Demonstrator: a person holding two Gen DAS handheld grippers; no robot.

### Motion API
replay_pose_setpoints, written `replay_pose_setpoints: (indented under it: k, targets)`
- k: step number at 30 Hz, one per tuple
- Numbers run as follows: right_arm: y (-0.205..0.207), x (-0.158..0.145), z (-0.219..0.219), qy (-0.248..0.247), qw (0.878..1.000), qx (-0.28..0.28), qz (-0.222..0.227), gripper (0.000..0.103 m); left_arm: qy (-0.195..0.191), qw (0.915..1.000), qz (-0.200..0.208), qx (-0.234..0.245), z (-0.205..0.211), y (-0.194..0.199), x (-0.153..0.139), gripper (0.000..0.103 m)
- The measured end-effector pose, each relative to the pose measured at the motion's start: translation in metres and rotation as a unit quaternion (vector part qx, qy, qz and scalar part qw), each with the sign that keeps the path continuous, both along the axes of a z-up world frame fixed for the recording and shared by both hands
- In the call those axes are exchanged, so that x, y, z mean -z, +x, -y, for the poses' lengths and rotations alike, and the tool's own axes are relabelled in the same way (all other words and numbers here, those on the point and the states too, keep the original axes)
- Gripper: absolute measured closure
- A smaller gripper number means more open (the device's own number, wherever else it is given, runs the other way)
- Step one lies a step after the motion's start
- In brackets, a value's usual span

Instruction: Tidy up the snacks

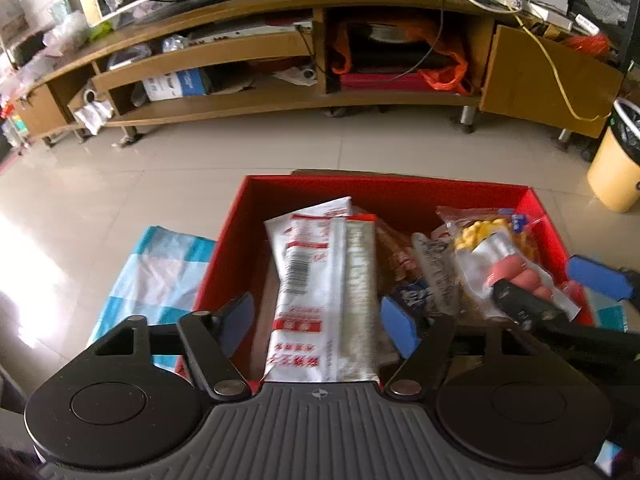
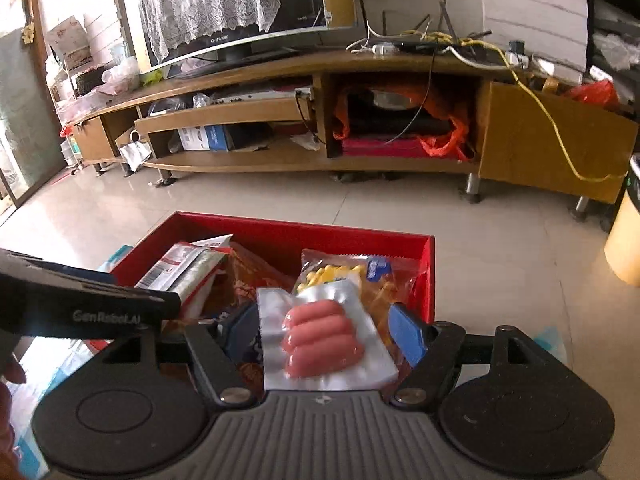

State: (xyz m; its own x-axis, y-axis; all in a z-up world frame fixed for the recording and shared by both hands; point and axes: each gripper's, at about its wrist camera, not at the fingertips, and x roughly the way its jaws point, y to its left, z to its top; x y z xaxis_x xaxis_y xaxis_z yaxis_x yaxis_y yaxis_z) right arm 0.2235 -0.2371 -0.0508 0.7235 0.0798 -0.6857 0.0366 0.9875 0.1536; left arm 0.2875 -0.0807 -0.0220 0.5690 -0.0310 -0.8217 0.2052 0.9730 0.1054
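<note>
Your left tool (image 1: 318,316) is spread wide around the white noodle packet (image 1: 320,300) inside the red box (image 1: 400,190). Your right tool (image 2: 324,330) gapes beside the sausage pack (image 2: 324,340), near the box's right wall.

One red box (image 1: 400,194), four pink sausages (image 2: 320,338) in one pack.

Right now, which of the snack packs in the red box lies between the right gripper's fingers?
The clear vacuum pack of pink sausages, in the red box, lies between the open right gripper; the white barcode pack sits off left.
</note>
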Motion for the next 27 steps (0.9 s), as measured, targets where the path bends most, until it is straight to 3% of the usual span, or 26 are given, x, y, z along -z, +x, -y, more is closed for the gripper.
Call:
replay_pose_setpoints:
  k: [7,16,27]
  targets:
    - [-0.011,-0.012,-0.006,-0.004,1.0,0.011,-0.001,0.034,0.005,0.9998,-0.005,-0.018,-0.016,-0.013,-0.008,0.02]
    - [-0.044,-0.033,-0.018,0.004,1.0,0.021,-0.013,0.033,0.001,0.9998,0.001,-0.019,-0.03,-0.056,-0.022,0.013]
    - [-0.103,-0.031,-0.024,0.018,0.998,0.042,-0.039,0.032,0.001,0.9998,0.008,-0.016,-0.046,-0.108,-0.03,0.008]
